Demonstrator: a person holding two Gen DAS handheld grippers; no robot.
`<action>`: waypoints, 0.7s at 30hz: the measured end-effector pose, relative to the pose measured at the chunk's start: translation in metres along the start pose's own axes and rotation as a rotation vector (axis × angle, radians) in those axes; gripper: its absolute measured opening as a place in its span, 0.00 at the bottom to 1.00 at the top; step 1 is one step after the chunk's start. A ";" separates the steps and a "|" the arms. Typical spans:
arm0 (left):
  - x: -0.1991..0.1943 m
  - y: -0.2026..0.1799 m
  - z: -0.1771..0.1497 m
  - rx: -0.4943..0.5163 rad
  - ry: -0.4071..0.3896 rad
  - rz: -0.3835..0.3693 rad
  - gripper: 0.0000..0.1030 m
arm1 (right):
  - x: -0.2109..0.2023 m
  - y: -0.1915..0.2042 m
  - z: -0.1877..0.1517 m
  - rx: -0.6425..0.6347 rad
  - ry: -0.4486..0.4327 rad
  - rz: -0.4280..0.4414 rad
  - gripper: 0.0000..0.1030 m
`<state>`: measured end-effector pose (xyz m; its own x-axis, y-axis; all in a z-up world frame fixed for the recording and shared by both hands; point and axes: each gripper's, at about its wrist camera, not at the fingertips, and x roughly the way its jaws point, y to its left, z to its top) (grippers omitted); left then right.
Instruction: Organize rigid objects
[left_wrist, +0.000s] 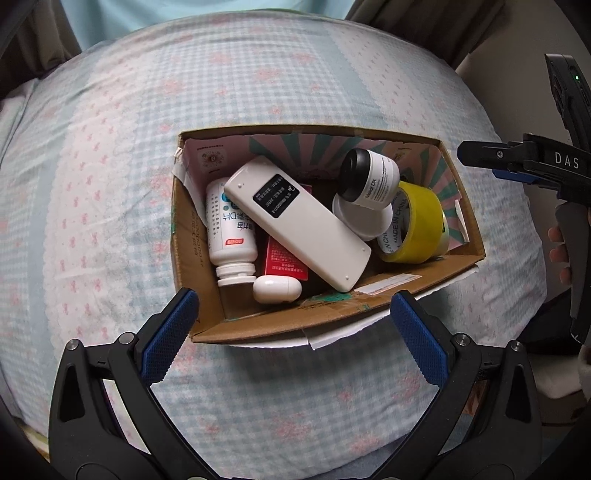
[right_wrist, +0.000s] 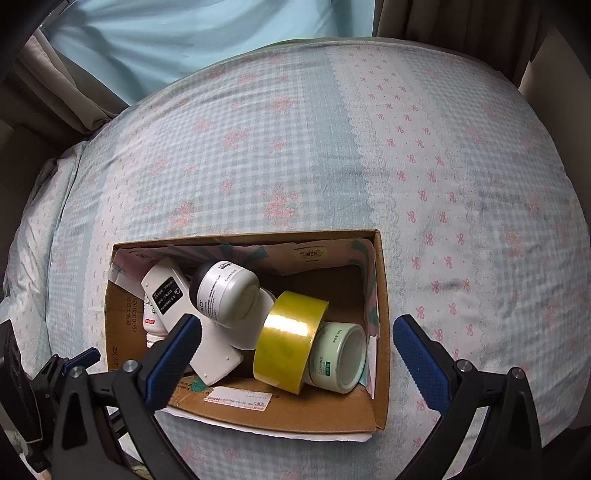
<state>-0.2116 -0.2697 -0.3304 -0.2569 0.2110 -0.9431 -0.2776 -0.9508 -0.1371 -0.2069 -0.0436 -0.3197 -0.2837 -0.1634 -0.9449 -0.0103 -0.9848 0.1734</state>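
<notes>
A cardboard box (left_wrist: 258, 328) (right_wrist: 380, 314) sits on the bed and holds several objects. Inside lie a white remote (left_wrist: 295, 221) (right_wrist: 166, 291), a white pill bottle (left_wrist: 229, 229), a red packet (left_wrist: 282, 258), a small white capsule case (left_wrist: 277, 290), a black-capped white jar (left_wrist: 369, 177) (right_wrist: 225, 291), a yellow tape roll (left_wrist: 413, 221) (right_wrist: 291, 347) and a pale green roll (right_wrist: 340, 358). My left gripper (left_wrist: 295, 321) is open and empty above the box's near edge. My right gripper (right_wrist: 297, 347) is open and empty above the box; it also shows in the left wrist view (left_wrist: 517, 162).
The box rests on a bedspread (right_wrist: 332, 147) with blue checks and pink bows. Curtains (right_wrist: 184, 37) hang behind the bed. A hand (left_wrist: 559, 254) holds the right gripper at the bed's right side.
</notes>
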 end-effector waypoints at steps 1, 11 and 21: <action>-0.005 -0.002 0.000 -0.006 -0.004 0.004 1.00 | -0.004 0.000 -0.001 -0.006 -0.004 0.004 1.00; -0.087 -0.044 0.010 -0.074 -0.115 0.070 1.00 | -0.085 -0.008 -0.023 -0.094 -0.078 0.048 1.00; -0.235 -0.120 0.043 -0.120 -0.356 0.074 1.00 | -0.250 -0.044 -0.034 -0.096 -0.324 -0.017 1.00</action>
<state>-0.1582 -0.1957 -0.0796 -0.5832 0.1862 -0.7907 -0.1417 -0.9818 -0.1267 -0.1028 0.0382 -0.1008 -0.5748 -0.1353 -0.8070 0.0688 -0.9907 0.1171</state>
